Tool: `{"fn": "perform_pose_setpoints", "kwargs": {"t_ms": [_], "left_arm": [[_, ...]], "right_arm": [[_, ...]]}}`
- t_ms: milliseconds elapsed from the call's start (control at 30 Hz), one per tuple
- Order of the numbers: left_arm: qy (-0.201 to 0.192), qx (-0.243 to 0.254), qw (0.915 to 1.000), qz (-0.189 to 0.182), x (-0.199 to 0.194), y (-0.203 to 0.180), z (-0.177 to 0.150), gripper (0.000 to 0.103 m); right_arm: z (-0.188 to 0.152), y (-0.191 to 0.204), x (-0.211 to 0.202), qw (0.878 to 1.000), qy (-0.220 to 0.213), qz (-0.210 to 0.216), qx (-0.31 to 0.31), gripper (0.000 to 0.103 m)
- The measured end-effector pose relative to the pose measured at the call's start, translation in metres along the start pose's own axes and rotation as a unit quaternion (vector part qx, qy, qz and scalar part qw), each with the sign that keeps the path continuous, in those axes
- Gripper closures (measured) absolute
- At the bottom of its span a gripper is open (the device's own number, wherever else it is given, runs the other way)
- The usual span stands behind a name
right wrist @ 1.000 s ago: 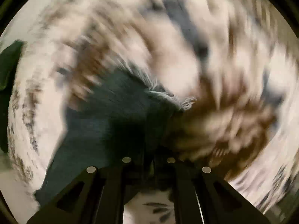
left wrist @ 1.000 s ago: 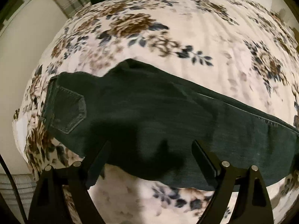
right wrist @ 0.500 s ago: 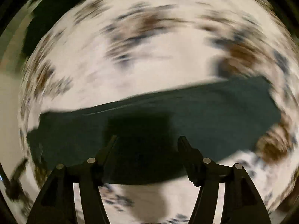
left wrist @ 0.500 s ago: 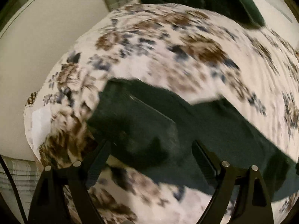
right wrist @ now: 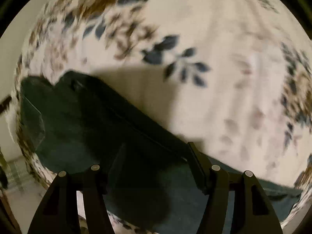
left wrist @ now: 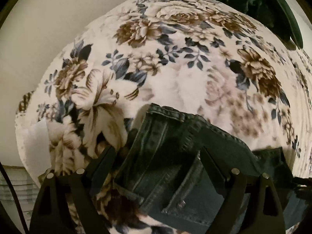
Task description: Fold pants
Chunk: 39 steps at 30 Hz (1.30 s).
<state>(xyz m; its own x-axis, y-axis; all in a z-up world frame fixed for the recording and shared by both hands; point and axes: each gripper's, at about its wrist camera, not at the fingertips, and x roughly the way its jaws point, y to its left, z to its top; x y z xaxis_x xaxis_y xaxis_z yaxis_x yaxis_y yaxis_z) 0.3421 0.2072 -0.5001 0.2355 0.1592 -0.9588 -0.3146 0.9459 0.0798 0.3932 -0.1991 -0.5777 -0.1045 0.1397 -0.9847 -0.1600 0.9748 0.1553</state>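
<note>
You are working in dim, warm, yellowish indoor light. Both views bulge strongly: the floral blanket (left wrist: 175,74) curves like a dome, and black vignette fills the corners. In your left wrist view the picture is mostly sharp ahead of the fingers; the flowers are crisp and the stitching on the dark pants (left wrist: 171,148) between the fingers reads clearly, though the nearest cloth below them goes soft. Your right wrist view is smeared by motion: the leaf print ahead of the fingers streaks, worst at the rim. A broad soft shadow lies on the blanket just beyond the pants (right wrist: 93,120) there. No glare shows anywhere.
</note>
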Motion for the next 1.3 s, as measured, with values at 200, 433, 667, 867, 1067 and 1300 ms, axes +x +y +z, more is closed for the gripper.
{"fn": "perform_pose_setpoints", "kwargs": {"t_ms": [200,433,667,867,1067,1300], "left_arm": [[0.0,-0.006,1.0,-0.001,0.012,0.019,0.011,0.014],[0.008,-0.015,0.9998,-0.01,0.027,0.04,0.021,0.014],[0.028,0.012,0.9985,-0.046,0.044,0.028,0.028,0.014],[0.064,0.027,0.9949,-0.072,0.077,0.015,0.033,0.015],[0.053,0.064,0.9925,-0.09,0.073,0.001,0.034,0.079],[0.027,0.089,0.9947,-0.044,0.068,-0.013,0.03,0.081]], "right_arm": [[0.003,0.054,0.012,0.992,-0.014,-0.077,-0.098,0.076],[-0.006,0.048,-0.011,0.988,-0.095,-0.115,-0.045,0.096],[-0.006,-0.033,-0.009,0.992,-0.052,-0.064,0.1,0.102],[0.0,-0.011,-0.019,0.996,-0.052,0.004,0.072,0.102],[0.037,0.009,-0.006,0.999,-0.031,0.016,0.037,0.102],[0.063,0.038,0.005,1.0,-0.006,0.004,-0.012,0.102]]}}
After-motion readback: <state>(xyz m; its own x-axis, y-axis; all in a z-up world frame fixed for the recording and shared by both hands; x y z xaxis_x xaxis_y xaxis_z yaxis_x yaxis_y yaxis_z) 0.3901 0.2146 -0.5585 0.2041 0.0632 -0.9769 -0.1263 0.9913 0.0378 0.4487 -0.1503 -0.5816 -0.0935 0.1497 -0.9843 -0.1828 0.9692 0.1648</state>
